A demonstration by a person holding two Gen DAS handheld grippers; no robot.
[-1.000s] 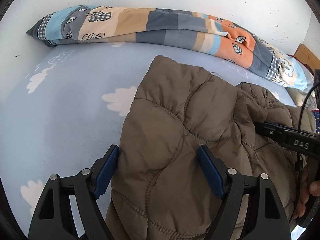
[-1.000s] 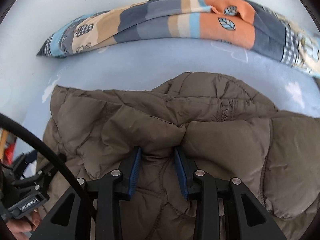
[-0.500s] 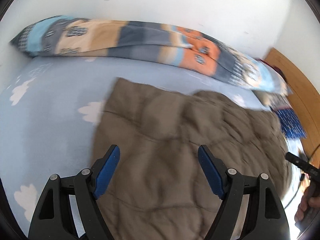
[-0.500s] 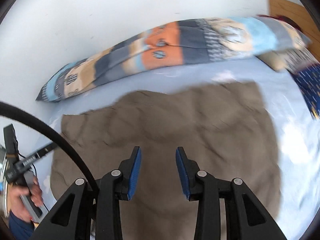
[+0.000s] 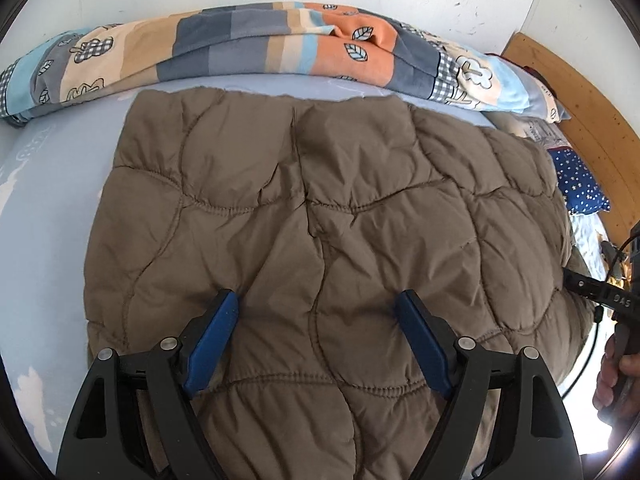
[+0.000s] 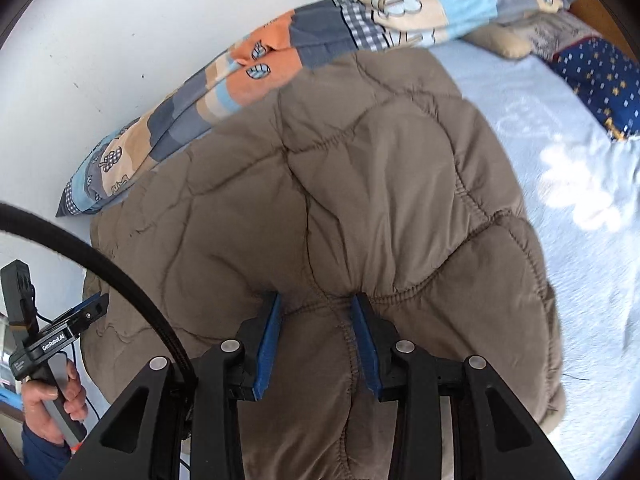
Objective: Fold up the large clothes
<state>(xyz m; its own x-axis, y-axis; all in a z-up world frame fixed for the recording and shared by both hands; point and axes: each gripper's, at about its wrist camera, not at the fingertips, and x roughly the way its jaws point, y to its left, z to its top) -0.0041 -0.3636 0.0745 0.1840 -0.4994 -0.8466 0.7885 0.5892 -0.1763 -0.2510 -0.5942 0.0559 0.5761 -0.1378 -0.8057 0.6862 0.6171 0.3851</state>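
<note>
A bed (image 5: 48,200) in a pale blue cloud sheet is set against a white wall, with a patchwork quilt (image 5: 280,40) rolled along it at 12 o'clock. A brown quilted jacket (image 5: 320,208) is spread flat mid-bed. The left tongs (image 5: 316,340) are held wide, opening, over its near edge, gripping nothing. The right tongs (image 6: 316,340) are seen part-open, a seam ridge between the pads; a grip cannot be told. A starred navy pillow (image 6: 600,80) is shown larger at 2 o'clock in the right view.
</note>
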